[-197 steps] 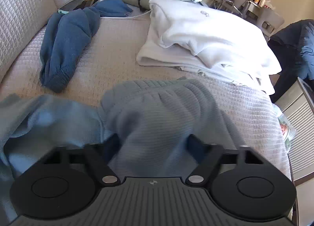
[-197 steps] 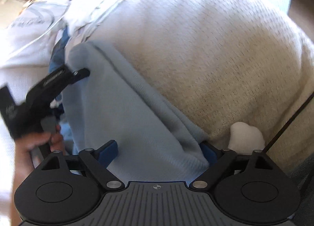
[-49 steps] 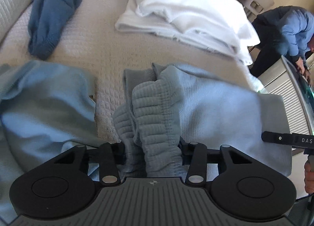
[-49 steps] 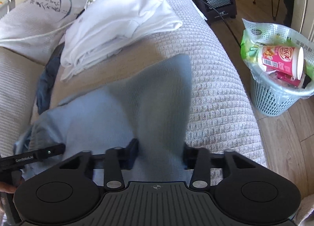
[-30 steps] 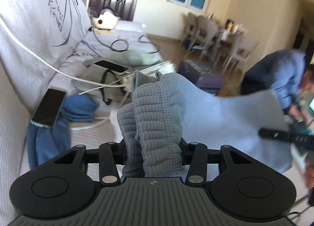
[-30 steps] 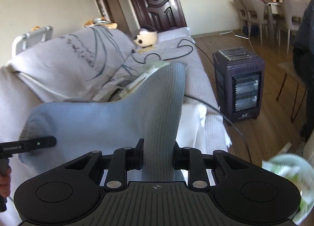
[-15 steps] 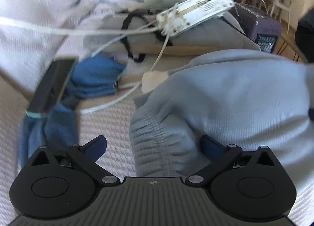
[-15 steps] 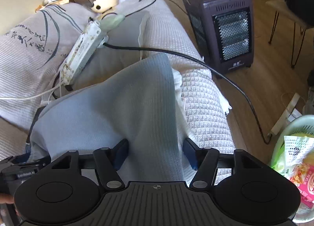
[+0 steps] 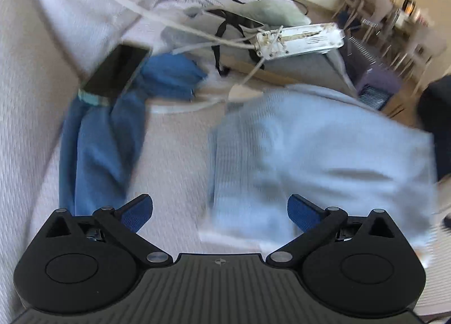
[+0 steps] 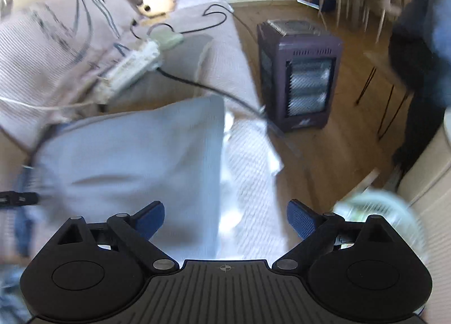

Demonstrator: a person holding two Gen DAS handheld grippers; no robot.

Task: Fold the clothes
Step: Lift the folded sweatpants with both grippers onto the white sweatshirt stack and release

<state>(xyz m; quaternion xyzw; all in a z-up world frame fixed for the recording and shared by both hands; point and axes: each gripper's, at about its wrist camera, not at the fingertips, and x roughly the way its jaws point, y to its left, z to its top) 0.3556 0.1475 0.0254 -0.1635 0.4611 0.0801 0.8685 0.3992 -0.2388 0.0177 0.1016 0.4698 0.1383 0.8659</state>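
Note:
A folded light blue garment [image 9: 318, 152] lies on the sofa, apparently on top of the white clothes pile; it also shows in the right wrist view [image 10: 135, 155]. My left gripper [image 9: 220, 210] is open and empty, just in front of the garment's left edge. My right gripper [image 10: 225, 218] is open and empty, over the garment's right edge. A tip of the left gripper [image 10: 19, 198] shows at the left of the right wrist view. Both views are motion-blurred.
A dark blue garment [image 9: 95, 143] and a phone [image 9: 115, 73] lie at the left of the sofa. A white power strip [image 9: 298, 39] with cables lies behind. A dark heater [image 10: 298, 76] stands on the floor at the right, with a waste basket [image 10: 375, 211] nearer.
Both grippers carried the light blue garment up and over, set it down and opened. They have now drawn back a little from it.

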